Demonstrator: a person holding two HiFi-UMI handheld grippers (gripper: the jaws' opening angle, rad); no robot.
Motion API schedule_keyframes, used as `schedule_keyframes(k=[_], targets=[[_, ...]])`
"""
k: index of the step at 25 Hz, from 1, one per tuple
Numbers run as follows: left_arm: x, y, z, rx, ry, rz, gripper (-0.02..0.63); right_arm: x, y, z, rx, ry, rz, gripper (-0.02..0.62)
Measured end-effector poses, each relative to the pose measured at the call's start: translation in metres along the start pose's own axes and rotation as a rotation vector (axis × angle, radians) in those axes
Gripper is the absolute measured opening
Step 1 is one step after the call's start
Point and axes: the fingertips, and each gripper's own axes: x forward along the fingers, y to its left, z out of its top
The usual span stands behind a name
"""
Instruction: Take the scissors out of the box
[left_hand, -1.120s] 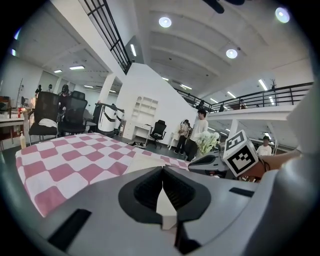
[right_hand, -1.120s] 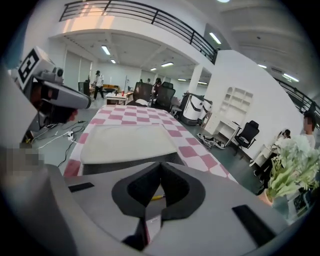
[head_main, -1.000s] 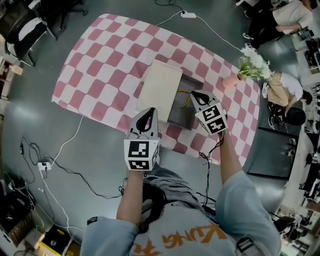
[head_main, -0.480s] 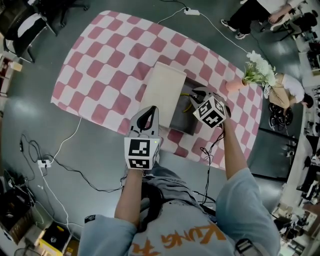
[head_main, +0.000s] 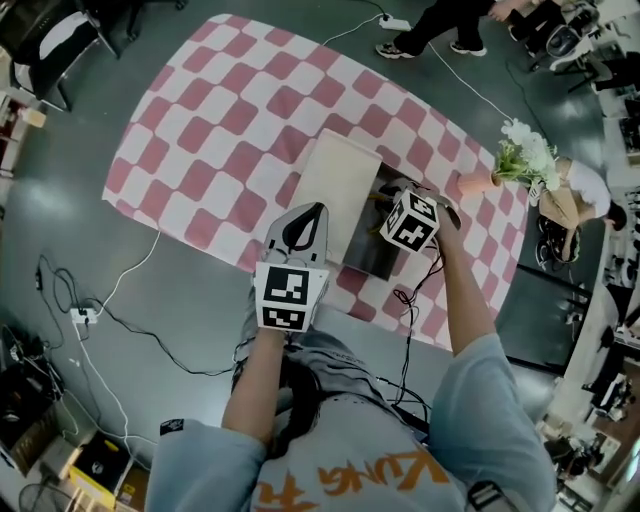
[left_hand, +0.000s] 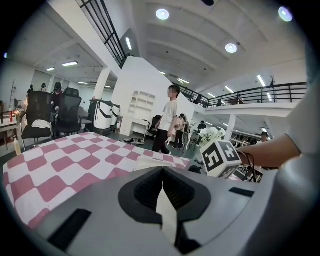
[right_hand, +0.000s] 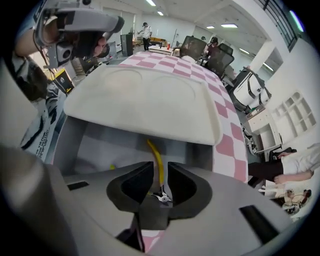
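An open grey box (head_main: 368, 258) lies on the pink-and-white checked cloth (head_main: 220, 120), its cream lid (head_main: 340, 188) folded back to the left. In the right gripper view, yellow-handled scissors (right_hand: 153, 149) lie inside the box (right_hand: 75, 145) below the lid (right_hand: 145, 105). My right gripper (right_hand: 161, 164) reaches into the box with its jaws close together around the scissors; the pivot screw shows between them. In the head view the right gripper (head_main: 400, 202) hides the scissors. My left gripper (head_main: 315, 212) hovers shut and empty by the lid's near edge, its jaws (left_hand: 162, 172) meeting.
A pink vase of white flowers (head_main: 525, 158) stands on the cloth's right side. Cables (head_main: 130, 300) trail over the grey floor left of me. A person (left_hand: 167, 125) stands beyond the cloth, with office chairs (left_hand: 50, 115) at the far left.
My right gripper has dropped lower into the box and over the scissors. My left gripper has shifted slightly forward toward the lid. A person at the top has walked left.
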Motion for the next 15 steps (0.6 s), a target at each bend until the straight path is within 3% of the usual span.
schedule_keyframes(k=[7,15], targets=[[0.007,0.013,0.001,0.004,0.017,-0.001,0.02,0.02,0.001,-0.007,-0.058,0.1,0.044,0.072],[0.01,0.016,0.002,0.01,0.027,-0.01,0.02,0.023,0.004,-0.006,-0.048,0.095,0.055,0.041]])
